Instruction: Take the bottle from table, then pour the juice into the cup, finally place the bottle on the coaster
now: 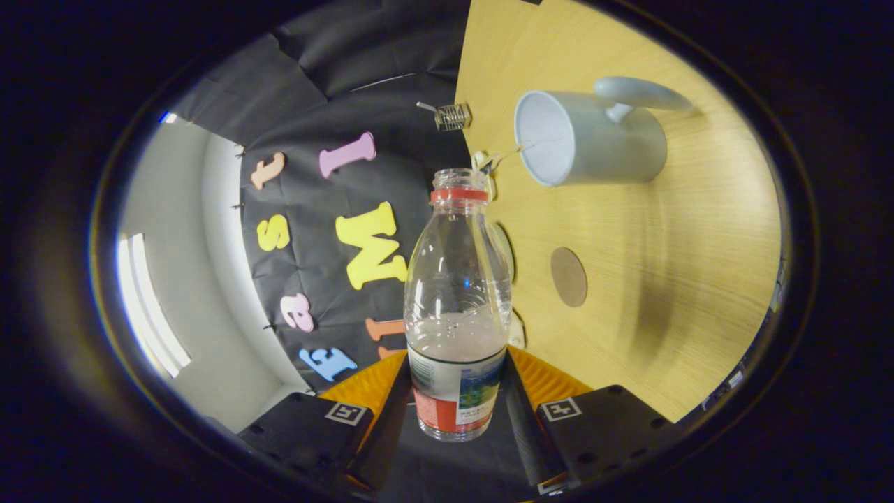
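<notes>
Pinching the bottle low on its body, the tool has both fingers pressed vs the label area, one each side. Bottle is uncapped w/ a red ring at the neck, clear plastic, pale juice filling roughly the lower part up to just above the label. View is rolled sideways, so the table stands like a wall beside the bottle, w/ the booth cloth on the other side. Cup, pale grey w/ a handle, sits on the table beyond the bottle's mouth, well apart from it, open end facing the neck side; inside looks empty. Coaster, round & brown, lies flat on the table betw. cup and tool, near the bottle's shoulder. Small metal clip at the table edge near the cup.
</notes>
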Motion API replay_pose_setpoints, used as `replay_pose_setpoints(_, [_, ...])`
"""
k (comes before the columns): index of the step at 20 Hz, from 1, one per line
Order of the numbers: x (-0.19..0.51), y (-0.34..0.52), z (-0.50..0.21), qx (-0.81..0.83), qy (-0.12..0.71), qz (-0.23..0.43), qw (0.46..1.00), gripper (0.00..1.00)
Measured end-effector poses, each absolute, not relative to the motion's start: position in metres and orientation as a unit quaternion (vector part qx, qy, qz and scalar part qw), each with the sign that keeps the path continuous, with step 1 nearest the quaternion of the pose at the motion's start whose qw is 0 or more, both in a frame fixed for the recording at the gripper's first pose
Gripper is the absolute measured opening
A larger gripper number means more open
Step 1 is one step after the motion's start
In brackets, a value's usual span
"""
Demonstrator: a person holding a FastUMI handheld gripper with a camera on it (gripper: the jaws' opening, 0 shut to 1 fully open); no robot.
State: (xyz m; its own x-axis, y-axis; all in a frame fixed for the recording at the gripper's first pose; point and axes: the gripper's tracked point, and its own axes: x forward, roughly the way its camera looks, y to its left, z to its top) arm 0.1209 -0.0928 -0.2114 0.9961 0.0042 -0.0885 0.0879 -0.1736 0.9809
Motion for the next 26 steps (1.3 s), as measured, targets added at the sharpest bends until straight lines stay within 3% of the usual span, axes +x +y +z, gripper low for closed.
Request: replay_pose_setpoints(26, [0.123, -0.095, -0.200, 0.798, 0.016, -0.021, 0.603, 0.75])
